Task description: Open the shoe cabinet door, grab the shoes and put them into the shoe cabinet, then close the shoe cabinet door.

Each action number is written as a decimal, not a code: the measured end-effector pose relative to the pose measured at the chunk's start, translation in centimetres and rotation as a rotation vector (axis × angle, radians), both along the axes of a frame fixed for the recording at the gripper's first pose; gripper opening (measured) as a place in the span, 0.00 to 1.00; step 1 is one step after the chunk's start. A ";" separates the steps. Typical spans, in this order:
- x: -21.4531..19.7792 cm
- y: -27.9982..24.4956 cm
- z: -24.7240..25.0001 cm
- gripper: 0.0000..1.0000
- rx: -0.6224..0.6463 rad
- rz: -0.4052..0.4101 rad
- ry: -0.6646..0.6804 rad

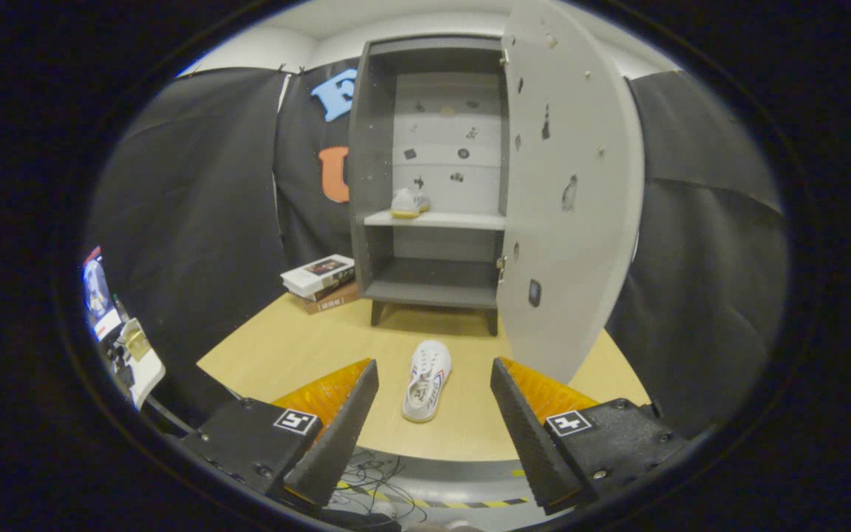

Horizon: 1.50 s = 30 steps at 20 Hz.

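Gripper (433,373) fingers spread wide, gripping nothing, w/ one white shoe (427,380) on table (278,355) between them at lower center, second shoe (410,202) on cabinet (374,162) middle shelf, door (573,185) open at right.

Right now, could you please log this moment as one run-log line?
door: open | one shoe: on cabinet shelf | other shoe: on table, ahead between jaws | gripper: open, empty

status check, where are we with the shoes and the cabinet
Gripper open, empty. Cabinet door swung open. One shoe on the middle shelf; second shoe on the table between the fingers. Nothing blocking the path.
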<state>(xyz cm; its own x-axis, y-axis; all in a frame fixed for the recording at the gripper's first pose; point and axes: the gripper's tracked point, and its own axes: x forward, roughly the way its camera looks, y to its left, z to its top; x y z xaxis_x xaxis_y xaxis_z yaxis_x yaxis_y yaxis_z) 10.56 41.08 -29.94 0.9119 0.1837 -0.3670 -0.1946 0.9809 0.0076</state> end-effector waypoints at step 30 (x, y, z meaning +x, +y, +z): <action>20.4 8.1 -22.2 0.28 0.021 -0.085 0.350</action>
